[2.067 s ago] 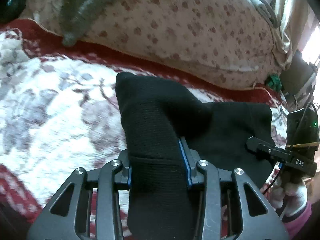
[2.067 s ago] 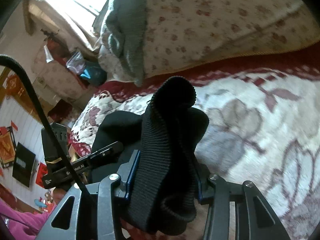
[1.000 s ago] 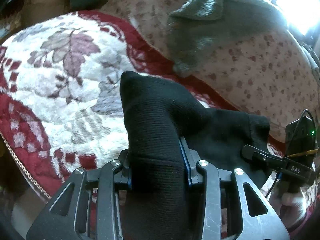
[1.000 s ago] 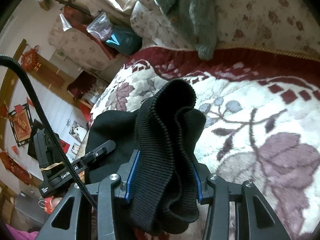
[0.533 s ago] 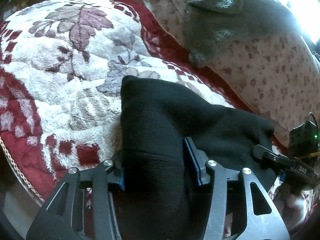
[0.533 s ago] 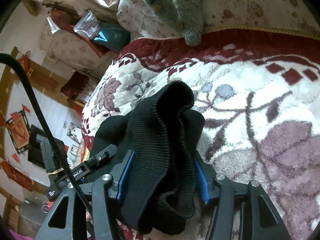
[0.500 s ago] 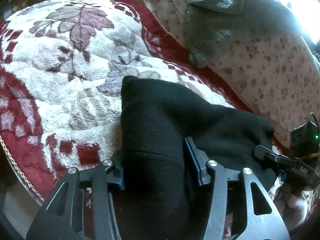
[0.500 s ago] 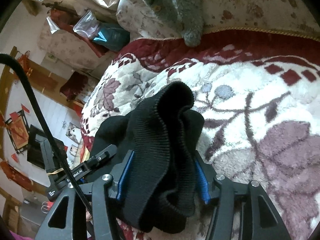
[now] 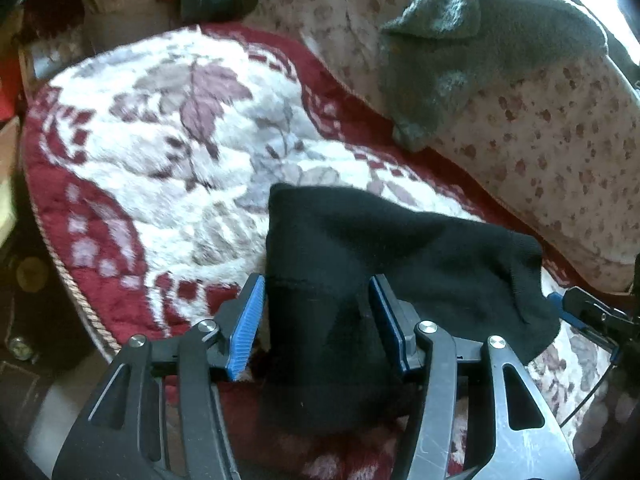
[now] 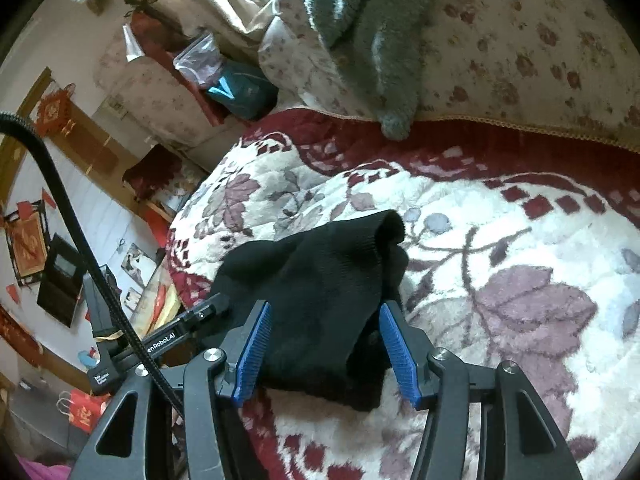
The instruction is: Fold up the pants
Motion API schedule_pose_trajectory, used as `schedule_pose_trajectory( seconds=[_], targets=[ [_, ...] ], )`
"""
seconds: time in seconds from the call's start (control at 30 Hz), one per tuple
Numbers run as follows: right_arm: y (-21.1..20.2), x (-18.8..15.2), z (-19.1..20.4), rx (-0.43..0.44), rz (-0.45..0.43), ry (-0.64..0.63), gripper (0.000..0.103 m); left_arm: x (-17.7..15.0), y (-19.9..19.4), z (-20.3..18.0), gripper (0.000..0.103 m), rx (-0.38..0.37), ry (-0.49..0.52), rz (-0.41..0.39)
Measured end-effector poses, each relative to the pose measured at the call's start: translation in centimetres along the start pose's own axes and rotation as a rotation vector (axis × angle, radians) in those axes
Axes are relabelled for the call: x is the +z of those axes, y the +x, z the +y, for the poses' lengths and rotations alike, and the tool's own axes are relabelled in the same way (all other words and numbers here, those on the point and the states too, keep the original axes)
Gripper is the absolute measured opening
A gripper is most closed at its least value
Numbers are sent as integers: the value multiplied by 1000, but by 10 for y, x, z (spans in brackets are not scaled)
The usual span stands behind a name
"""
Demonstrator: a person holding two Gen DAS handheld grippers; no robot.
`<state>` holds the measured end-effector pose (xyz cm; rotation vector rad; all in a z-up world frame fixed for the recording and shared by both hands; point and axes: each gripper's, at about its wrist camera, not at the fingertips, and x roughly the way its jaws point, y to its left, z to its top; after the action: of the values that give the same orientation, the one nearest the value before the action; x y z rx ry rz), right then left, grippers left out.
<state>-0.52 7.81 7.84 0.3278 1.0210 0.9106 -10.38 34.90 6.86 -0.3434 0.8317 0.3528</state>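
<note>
The black knit pants point(image 9: 384, 256) lie bunched on a red and white floral blanket point(image 9: 168, 152). My left gripper point(image 9: 318, 320) is open, its blue pads standing either side of one end of the pants. My right gripper point(image 10: 326, 346) is open too, with the other end of the pants point(image 10: 320, 284) lying loose between its blue pads on the blanket point(image 10: 500, 264). The right gripper's tip shows at the right edge of the left wrist view point(image 9: 588, 312), and the left gripper shows at the left of the right wrist view point(image 10: 160, 344).
A floral pillow point(image 9: 540, 120) with a grey knit garment point(image 9: 472, 40) on it lies behind the blanket. The blanket's corded edge point(image 9: 72, 280) drops off at the left. Bags and room clutter point(image 10: 224, 80) stand beyond the bed's far end.
Both grippers have opened and let go of the pants, which now rest lower on the blanket. Both views have swung towards the blanket's left end.
</note>
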Motion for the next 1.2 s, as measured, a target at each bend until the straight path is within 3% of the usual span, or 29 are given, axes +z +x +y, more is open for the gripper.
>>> schedule_pose_trajectory(
  seconds=[0.8, 1.2],
  targets=[
    [-55, -36, 42, 22, -75, -106, 55, -31, -90, -77, 55, 42, 142, -218],
    [-68, -47, 51, 11, -87, -141, 56, -44, -106, -92, 55, 45, 159, -242]
  ],
)
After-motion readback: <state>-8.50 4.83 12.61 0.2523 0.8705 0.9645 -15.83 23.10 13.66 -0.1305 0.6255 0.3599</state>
